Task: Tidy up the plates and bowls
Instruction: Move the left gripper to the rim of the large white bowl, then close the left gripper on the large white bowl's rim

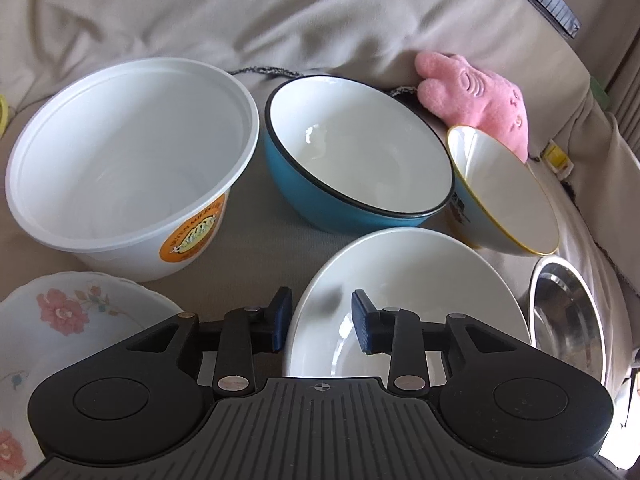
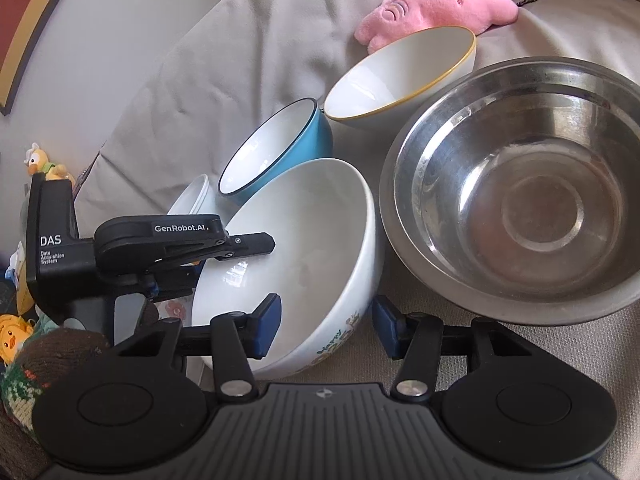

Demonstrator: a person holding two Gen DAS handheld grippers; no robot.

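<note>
A white printed bowl [image 1: 404, 292] [image 2: 304, 256] lies between both grippers. My left gripper [image 1: 320, 322] is open, its jaws astride the bowl's near rim; it shows from the side in the right wrist view [image 2: 240, 246]. My right gripper [image 2: 324, 330] is open, its jaws astride the bowl's opposite wall. Behind stand a blue bowl [image 1: 356, 152] [image 2: 276, 148], a yellow-rimmed bowl [image 1: 504, 192] [image 2: 400, 76], a white plastic tub [image 1: 132, 168] and a steel bowl [image 2: 516, 188] [image 1: 568, 320]. A flowered plate [image 1: 60, 320] lies at the left.
All rests on a beige sofa cushion [image 1: 260, 252]. A pink plush toy [image 1: 476, 100] [image 2: 432, 4] lies behind the bowls. Small duck toys [image 2: 40, 164] and a knitted item [image 2: 36, 364] sit at the left of the right wrist view.
</note>
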